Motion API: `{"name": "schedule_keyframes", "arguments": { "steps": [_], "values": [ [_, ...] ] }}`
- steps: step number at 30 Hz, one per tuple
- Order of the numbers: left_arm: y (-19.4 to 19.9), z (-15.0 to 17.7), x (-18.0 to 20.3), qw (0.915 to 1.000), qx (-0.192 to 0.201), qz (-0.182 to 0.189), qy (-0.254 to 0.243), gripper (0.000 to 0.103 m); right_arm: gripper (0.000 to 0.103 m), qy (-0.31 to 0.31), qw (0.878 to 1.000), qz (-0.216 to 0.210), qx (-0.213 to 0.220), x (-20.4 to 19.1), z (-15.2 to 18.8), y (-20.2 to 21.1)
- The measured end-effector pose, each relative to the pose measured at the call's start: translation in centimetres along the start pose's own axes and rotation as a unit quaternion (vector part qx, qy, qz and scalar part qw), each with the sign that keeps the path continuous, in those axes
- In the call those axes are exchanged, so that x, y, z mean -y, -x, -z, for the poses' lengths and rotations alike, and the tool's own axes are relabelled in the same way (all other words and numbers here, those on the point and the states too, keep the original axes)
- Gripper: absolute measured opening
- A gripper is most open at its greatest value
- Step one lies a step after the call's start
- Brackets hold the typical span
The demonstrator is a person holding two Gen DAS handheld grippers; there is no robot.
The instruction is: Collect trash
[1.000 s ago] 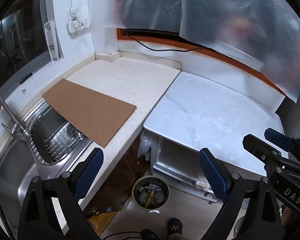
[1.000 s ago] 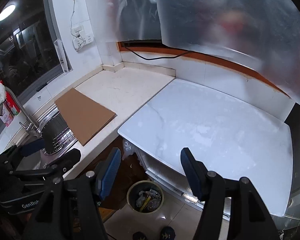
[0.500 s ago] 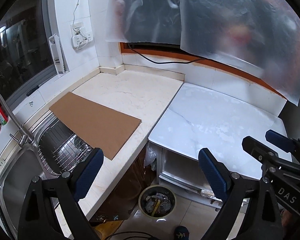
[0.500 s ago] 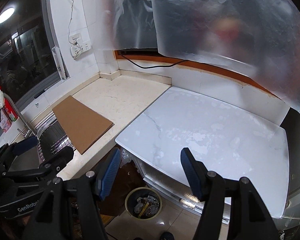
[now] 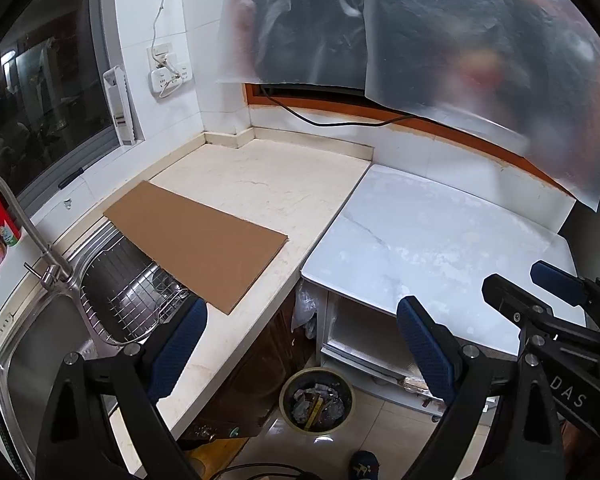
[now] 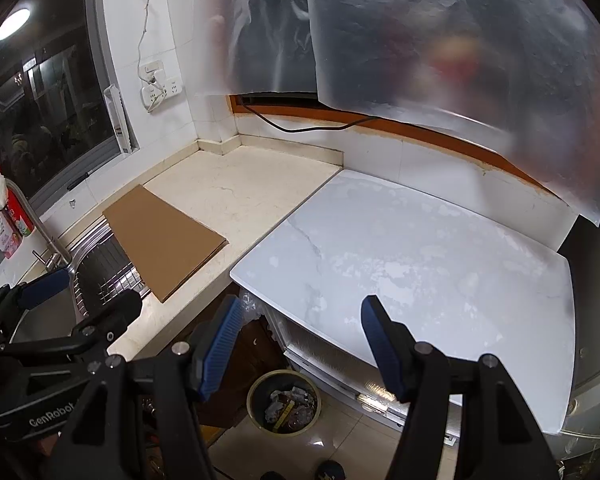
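Note:
A round trash bin (image 5: 317, 400) with crumpled scraps stands on the floor below the counter edge; it also shows in the right wrist view (image 6: 285, 401). My left gripper (image 5: 300, 338) is open and empty, held high above the bin. My right gripper (image 6: 300, 334) is open and empty, also above the bin. A flat brown cardboard sheet (image 5: 196, 240) lies on the beige counter, its near end over the sink rack; it shows in the right wrist view (image 6: 162, 236) too.
A steel sink (image 5: 32, 356) with a wire rack (image 5: 136, 300) and tap (image 5: 28, 232) is at the left. A white marble tabletop (image 5: 440, 248) is at the right. Plastic sheets (image 5: 460, 40) hang over the back window. A person's shoe (image 5: 364, 464) is near the bin.
Both grippers have risen and pulled back a little, so the counters and bin look lower in the views. Both stay open and empty.

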State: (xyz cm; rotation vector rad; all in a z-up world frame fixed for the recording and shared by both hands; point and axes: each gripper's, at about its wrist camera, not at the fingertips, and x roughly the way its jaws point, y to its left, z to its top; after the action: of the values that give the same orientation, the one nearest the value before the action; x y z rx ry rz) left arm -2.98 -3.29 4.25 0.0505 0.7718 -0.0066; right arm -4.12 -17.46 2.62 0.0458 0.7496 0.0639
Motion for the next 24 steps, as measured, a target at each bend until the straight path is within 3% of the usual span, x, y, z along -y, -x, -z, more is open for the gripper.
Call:
{"name": "schedule_keyframes", "arguments": {
  "steps": [24],
  "values": [
    [0.41, 0.47, 0.36, 1.0000, 0.002, -0.008, 0.005, 0.095, 0.063, 0.007, 1.000, -0.002, 0.003, 0.11, 0.12, 0.31]
  ]
}}
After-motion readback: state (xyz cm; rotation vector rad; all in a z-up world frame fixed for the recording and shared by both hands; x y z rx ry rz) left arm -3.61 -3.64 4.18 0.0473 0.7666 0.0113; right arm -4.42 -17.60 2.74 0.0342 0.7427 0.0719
